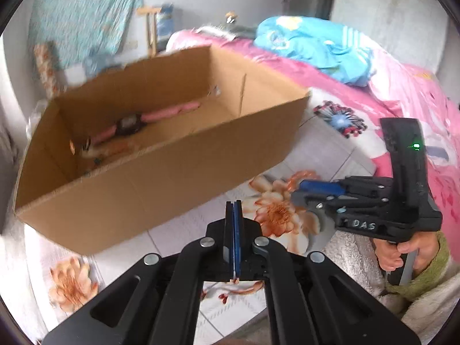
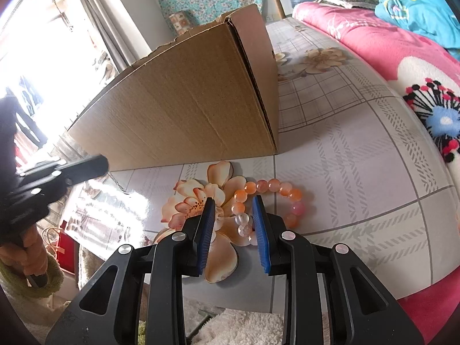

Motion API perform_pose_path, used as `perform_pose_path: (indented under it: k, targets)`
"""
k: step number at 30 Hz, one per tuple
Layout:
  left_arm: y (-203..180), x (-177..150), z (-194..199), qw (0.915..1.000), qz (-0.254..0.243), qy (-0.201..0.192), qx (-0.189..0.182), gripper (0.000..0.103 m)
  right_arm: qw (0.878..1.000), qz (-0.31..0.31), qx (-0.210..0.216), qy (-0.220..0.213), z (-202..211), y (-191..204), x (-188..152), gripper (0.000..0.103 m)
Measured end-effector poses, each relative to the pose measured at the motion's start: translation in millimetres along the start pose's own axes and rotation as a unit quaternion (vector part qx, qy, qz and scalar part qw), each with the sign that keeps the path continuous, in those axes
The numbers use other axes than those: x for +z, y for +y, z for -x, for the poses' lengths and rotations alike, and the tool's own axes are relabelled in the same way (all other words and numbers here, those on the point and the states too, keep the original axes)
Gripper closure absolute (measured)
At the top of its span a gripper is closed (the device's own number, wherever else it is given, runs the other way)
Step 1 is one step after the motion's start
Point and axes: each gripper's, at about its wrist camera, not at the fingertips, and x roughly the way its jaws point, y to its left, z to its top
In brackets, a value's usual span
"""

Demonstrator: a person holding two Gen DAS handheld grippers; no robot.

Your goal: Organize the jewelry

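The left gripper is clenched empty near the box. The right gripper is parted, straddling one side of the bracelet lying on the surface.

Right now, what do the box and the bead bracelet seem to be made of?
The box: plain brown corrugated cardboard, matte, with faint ribbing and a torn upper edge. The bead bracelet: glossy translucent orange, pink and clear beads with light glints; glass, stone or resin, I cannot tell which.
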Motion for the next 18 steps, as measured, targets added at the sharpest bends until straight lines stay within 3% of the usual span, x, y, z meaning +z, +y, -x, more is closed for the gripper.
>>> perform_pose_path:
  k: [2, 4, 13, 18]
  targets:
    - [2.3, 0.4, 7.7, 0.9996, 0.012, -0.011, -0.021, 0.103, 1.000, 0.000, -0.001, 0.001, 0.0, 0.5, 0.4, 0.077]
    - [0.3, -0.7, 11.9, 0.9998, 0.000, -0.018, -0.013, 0.103, 1.000, 0.002, -0.001, 0.001, 0.5, 0.4, -0.2, 0.077]
    - [35.4, -38.9, -22.1, 0.9968, 0.050, 0.062, 0.006, 0.103, 1.000, 0.002, 0.000, 0.001, 0.3, 0.5, -0.4, 0.077]
    - [40.7, -49.1, -16.9, 0.9962, 0.057, 0.066, 0.008, 0.102, 1.000, 0.003, -0.001, 0.002, 0.2, 0.6, -0.1, 0.077]
